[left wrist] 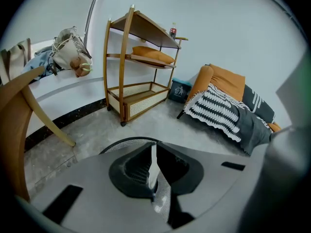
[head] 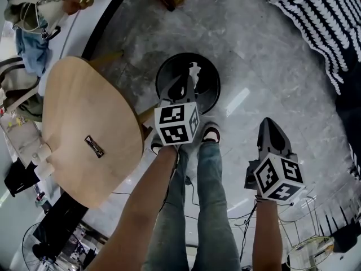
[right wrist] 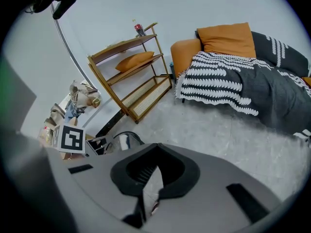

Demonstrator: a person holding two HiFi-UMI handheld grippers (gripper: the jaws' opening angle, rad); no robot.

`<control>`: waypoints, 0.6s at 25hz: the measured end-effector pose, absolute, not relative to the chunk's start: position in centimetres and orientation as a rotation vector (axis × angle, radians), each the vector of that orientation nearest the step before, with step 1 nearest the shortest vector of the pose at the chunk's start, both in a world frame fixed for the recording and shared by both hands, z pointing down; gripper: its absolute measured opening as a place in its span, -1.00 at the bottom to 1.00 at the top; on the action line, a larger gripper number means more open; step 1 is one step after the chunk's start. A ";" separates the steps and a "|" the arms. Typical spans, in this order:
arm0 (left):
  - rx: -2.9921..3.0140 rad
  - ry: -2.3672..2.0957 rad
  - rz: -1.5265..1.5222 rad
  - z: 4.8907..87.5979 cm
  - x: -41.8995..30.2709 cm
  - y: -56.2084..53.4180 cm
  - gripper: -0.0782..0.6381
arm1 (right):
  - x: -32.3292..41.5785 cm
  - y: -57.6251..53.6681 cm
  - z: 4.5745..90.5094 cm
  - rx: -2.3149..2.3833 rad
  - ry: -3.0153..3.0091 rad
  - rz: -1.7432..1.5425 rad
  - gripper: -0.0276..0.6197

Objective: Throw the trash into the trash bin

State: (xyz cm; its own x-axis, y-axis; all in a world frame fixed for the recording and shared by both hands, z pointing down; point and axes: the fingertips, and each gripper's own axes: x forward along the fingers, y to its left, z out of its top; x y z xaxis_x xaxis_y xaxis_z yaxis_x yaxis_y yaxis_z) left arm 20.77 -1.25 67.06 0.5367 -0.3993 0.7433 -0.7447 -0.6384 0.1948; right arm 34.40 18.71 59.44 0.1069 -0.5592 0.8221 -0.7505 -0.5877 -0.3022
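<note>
The left gripper [head: 189, 82] pinches a white scrap [head: 194, 70] over the black trash bin [head: 210, 97]. At the bin's 4 o'clock the right gripper [head: 273, 131] hangs — jaws together, empty.

Trash bin [left wrist: 128, 141]: the left gripper view shows only an arc of mesh rim; the left tongs [head: 193, 73] hide the rest. White scrap [left wrist: 154, 169] pinched there: material unreadable. Small dark item [head: 94, 145] on the wooden bench [head: 73, 95]: too small to identify. Striped throw [head: 316, 27] runs off the head view's right edge.
</note>
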 end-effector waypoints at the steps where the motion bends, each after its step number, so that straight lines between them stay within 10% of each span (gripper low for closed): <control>1: 2.277 -0.923 0.923 67.1 20.7 -1.2 -0.72 | 34.3 18.7 59.4 2.186 -1.316 1.480 -0.90; 15: 2.263 -0.902 0.895 64.2 19.9 -0.7 -0.72 | 33.1 18.1 58.0 2.193 -1.320 1.461 -0.90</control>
State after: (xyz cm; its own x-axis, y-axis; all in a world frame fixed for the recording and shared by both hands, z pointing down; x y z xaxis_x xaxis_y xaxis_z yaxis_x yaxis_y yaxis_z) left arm 19.88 -0.65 64.21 0.5557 -0.3827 0.7380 -0.7408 -0.6308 0.2307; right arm 33.07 18.07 58.04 0.1159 -0.5646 0.8172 -0.7557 -0.5840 -0.2963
